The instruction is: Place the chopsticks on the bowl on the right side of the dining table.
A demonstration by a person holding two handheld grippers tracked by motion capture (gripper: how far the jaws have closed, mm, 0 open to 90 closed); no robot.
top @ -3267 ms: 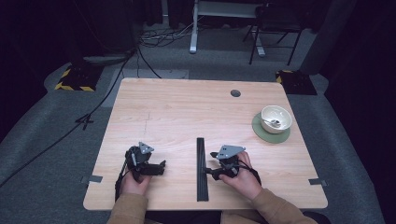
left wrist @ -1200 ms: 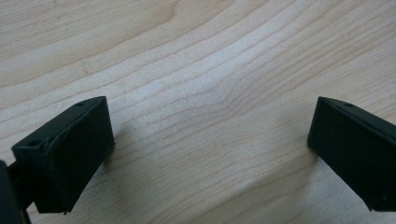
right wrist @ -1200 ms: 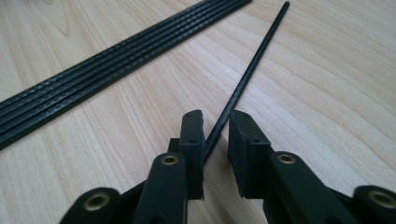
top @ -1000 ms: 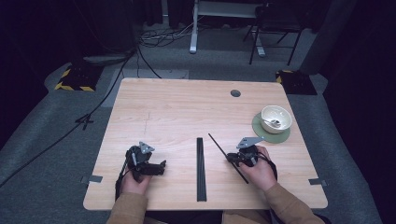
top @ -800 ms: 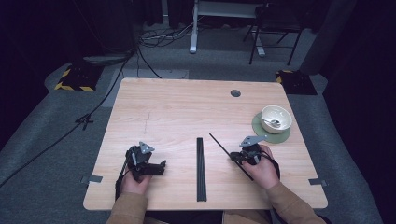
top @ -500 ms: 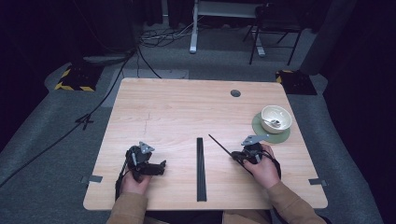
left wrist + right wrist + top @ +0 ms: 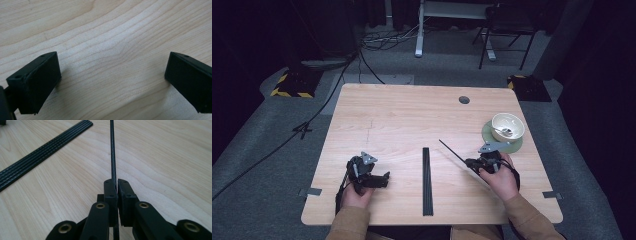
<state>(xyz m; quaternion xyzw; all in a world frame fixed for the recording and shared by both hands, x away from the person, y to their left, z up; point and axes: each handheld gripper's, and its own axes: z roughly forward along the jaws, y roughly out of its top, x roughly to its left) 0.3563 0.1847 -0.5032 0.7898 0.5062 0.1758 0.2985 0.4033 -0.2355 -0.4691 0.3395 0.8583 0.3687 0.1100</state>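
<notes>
A thin black rod point(image 7: 451, 151) is clamped in my right gripper point(image 7: 471, 162), which is shut on it at the table's right front. The rod slants away to the upper left. In the right gripper view the rod point(image 7: 111, 150) runs straight out from between the shut jaws of my right gripper point(image 7: 116, 182). A flat bundle of several black rods point(image 7: 427, 180) lies lengthwise at the table's front middle, and it is the rod bundle point(image 7: 45, 152) at upper left in the right gripper view. My left gripper point(image 7: 382, 179) rests at the front left, and in its own view my left gripper point(image 7: 112, 82) stands wide open over bare wood.
A white bowl point(image 7: 507, 125) with a spoon in it stands on a green plate point(image 7: 488, 135) just beyond my right hand. A round cable hole point(image 7: 464, 100) is at the table's far side. Cables and chair legs lie on the floor behind.
My right gripper has left the rod bundle with one rod held in it and has moved right, toward the bowl. The left gripper has stayed put.
</notes>
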